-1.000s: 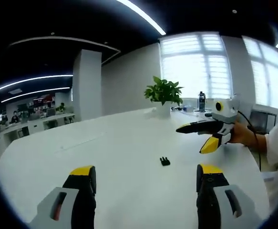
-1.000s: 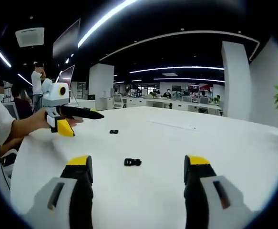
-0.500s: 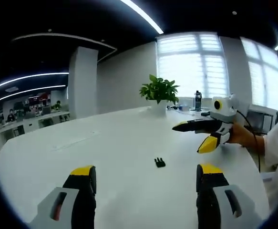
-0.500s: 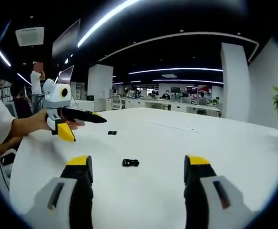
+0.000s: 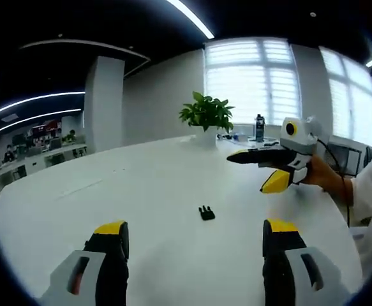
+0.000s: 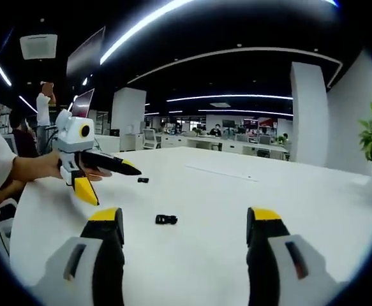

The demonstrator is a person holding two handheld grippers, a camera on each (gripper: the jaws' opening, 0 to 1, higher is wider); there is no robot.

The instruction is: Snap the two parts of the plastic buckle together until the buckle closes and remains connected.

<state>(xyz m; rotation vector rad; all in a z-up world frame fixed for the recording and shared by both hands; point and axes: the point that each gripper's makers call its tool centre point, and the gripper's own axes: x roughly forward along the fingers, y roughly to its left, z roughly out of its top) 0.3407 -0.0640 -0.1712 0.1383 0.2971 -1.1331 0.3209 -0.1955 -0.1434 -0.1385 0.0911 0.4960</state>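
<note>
In the left gripper view the left gripper [image 5: 195, 237] is held low over the white desk [image 5: 141, 197], its two yellow-tipped jaws wide apart and holding nothing. Between them, a little further out on the open middle of the desk, lies a small black buckle part with prongs [image 5: 206, 213], touching nothing else. At the far edge of the desk stand a potted plant [image 5: 205, 115] and a dark bottle [image 5: 259, 127]; any writing on the bottle is too small to read.

The right gripper [image 5: 267, 172] comes in from the right side of this view, carried in a person's hand [image 5: 319, 175] with a white sleeve [image 5: 371, 197]. It is raised above the desk and its jaws are spread, with nothing between them.

In the right gripper view the right gripper's own jaws are also parted and empty. The second buckle part [image 6: 166, 219] lies on the desk just ahead of them, probably the socket half. The pronged part [image 6: 143, 180] lies further away, near the tips of the left gripper [image 6: 109, 178].
</note>
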